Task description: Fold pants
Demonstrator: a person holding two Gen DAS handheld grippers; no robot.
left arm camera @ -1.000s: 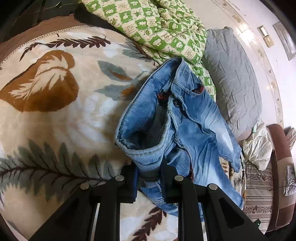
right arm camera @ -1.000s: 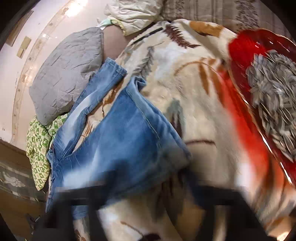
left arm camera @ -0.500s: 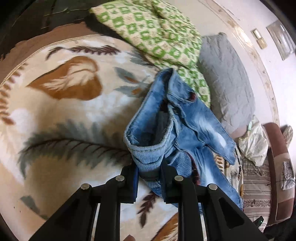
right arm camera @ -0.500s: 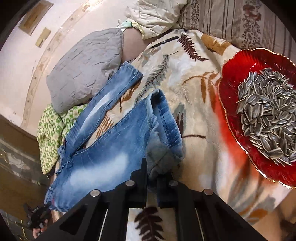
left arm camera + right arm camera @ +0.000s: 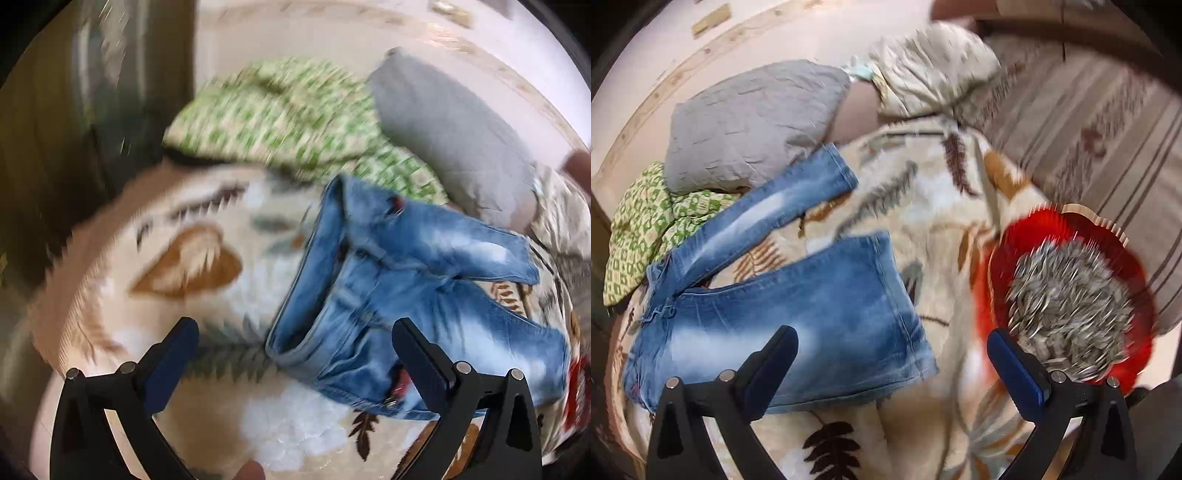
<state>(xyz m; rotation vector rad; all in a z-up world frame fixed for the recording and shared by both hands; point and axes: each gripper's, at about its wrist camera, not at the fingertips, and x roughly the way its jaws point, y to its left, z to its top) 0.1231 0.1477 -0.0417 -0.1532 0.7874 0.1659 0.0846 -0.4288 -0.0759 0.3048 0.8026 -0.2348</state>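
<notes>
Both grippers' fingers [image 5: 173, 354] [image 5: 775, 362] now spread, off the jeans [image 5: 798, 314].

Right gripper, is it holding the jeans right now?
No, the right gripper is wide open above the jeans, with no denim between its fingers.

Blue jeans [image 5: 798, 306] flat, legs splayed

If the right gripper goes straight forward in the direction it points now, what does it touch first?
Probably the leaf-print blanket: the right gripper is open, with bare blanket between its jaws. The jeans lie to one side, the red dish of seeds to the other. Depth is unclear.
</notes>
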